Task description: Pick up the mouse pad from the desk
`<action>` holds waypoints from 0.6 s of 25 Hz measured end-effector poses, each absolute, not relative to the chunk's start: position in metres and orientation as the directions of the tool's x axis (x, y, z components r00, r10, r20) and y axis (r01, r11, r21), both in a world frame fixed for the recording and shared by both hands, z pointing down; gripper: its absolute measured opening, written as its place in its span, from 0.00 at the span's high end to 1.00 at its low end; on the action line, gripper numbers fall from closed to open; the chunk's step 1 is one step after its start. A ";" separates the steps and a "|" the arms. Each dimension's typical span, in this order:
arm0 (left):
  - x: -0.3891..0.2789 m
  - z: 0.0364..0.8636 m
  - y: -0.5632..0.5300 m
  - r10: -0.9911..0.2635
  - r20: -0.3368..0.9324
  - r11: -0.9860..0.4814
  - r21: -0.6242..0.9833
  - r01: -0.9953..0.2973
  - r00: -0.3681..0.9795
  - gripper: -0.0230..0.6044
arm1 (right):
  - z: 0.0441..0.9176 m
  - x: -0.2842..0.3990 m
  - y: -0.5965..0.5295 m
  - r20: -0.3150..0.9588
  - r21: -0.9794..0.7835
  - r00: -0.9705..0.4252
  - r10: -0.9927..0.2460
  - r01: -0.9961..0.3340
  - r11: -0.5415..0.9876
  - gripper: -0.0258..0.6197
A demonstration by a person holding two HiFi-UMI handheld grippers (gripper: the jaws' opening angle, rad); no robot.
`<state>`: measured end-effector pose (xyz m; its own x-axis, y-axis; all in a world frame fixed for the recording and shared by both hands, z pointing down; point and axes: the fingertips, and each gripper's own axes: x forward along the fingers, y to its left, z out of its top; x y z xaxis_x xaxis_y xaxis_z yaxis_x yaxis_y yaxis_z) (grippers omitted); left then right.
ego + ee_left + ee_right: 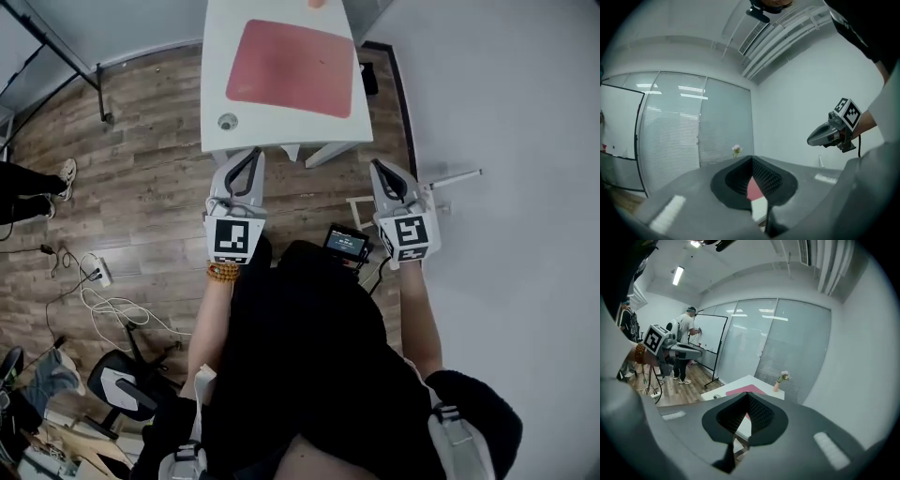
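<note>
The shells of my left gripper [251, 155] and right gripper [379, 167] are matt grey plastic, smooth on the outside. Their inner pads [760, 413] are black and finely ribbed, and look rubbery. The mouse pad [291, 67] is a dull pinkish red, matt like cloth, with no shine. The desk [217, 84] top is white and smooth, with a faint satin finish. The floor [141, 141] is grained, wood-look planking with a low sheen. The bracelet [223, 272] on my left wrist has glossy amber-brown beads. My clothing [319, 328] is black matt cloth. The partition [787, 343] is frosted glass.
</note>
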<state>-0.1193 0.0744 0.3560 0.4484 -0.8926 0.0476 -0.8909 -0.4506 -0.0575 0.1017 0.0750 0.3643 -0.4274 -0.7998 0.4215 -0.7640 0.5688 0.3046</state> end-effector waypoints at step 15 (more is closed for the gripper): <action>-0.119 0.378 -0.003 -0.830 0.135 -0.557 -0.154 -0.816 0.541 0.96 | 0.404 0.100 -0.023 0.535 0.426 -0.343 -0.772 -0.680 0.597 0.92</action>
<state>-0.1186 -0.0030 0.3784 0.5408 -0.8303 0.1348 -0.8162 -0.5567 -0.1543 0.1002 -0.0230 0.4040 -0.3430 -0.7722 0.5349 -0.6795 0.5971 0.4263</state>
